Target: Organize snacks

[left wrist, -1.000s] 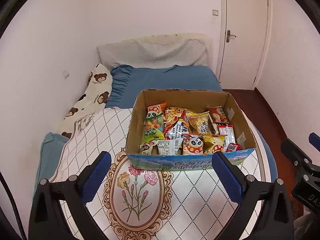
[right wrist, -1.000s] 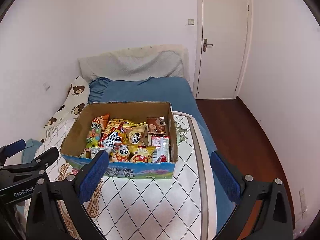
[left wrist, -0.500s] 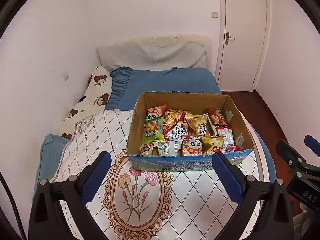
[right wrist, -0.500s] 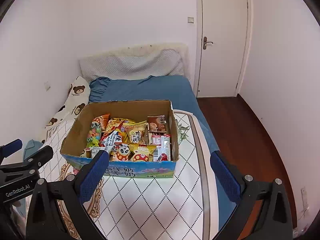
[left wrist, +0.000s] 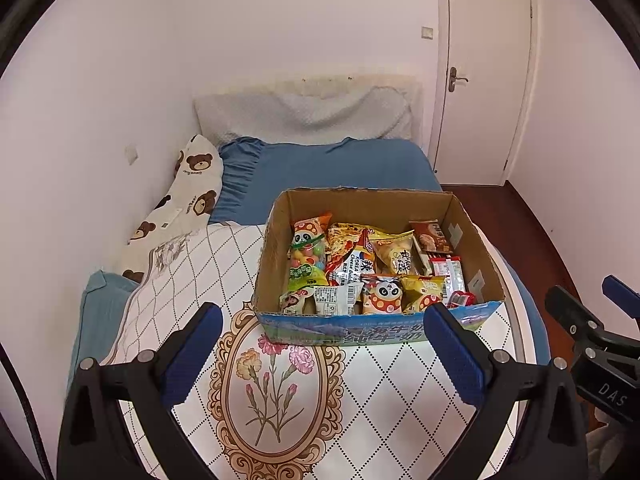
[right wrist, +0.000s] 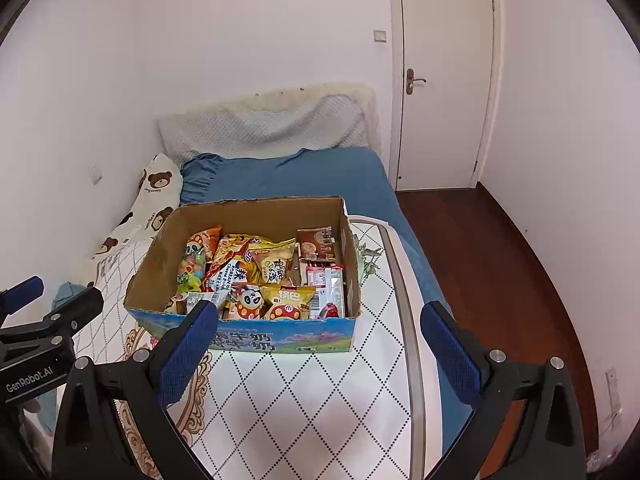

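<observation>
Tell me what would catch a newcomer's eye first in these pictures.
The open cardboard box of bright snack packets stands out, sitting on a quilted white mat on the blue bed. Both the left tongs and the right tongs hang open and empty just short of it.

Left gripper (left wrist: 322,350), right gripper (right wrist: 320,346) — fingers spread wide, nothing held.

Bedroom surroundings seen from both wrist views

A white diamond-patterned mat (left wrist: 192,272) with a flower medallion (left wrist: 276,380) is spread over a blue bedsheet (left wrist: 340,164). A bear-print pillow (left wrist: 188,184) is laid along the left wall, and a pale quilted headboard cover (right wrist: 264,128) is seen behind. A closed white door (right wrist: 444,76) and dark wooden floor (right wrist: 492,264) are found at the right.
</observation>
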`<action>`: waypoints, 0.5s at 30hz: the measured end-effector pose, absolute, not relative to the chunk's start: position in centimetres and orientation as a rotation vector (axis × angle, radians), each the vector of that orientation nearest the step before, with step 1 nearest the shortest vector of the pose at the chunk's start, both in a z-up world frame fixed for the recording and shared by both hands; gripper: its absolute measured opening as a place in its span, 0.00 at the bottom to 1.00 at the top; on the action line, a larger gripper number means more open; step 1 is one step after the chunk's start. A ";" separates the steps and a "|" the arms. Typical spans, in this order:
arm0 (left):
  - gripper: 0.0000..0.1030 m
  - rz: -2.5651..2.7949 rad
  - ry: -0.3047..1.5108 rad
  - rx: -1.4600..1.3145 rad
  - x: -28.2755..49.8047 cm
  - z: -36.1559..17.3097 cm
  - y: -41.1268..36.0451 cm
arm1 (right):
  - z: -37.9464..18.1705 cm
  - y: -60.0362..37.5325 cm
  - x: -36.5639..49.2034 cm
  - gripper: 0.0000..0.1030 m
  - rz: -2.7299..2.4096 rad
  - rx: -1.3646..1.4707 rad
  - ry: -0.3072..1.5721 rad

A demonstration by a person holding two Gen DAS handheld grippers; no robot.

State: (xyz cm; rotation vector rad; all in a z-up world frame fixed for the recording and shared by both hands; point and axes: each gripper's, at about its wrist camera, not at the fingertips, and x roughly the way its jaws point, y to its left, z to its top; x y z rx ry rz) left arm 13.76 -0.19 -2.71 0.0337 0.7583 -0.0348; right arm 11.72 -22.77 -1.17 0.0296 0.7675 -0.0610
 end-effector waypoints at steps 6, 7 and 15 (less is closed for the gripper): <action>1.00 -0.035 0.760 0.030 13.6 -2.7 -0.1 | -1.0 -22.6 11.6 1.00 -0.060 0.030 0.762; 1.00 -0.035 0.760 0.031 13.6 -2.7 -0.1 | -0.9 -22.7 11.6 1.00 -0.062 0.030 0.761; 1.00 -0.037 0.763 0.039 13.5 -2.7 -0.1 | -0.8 -22.6 11.4 1.00 -0.055 0.029 0.760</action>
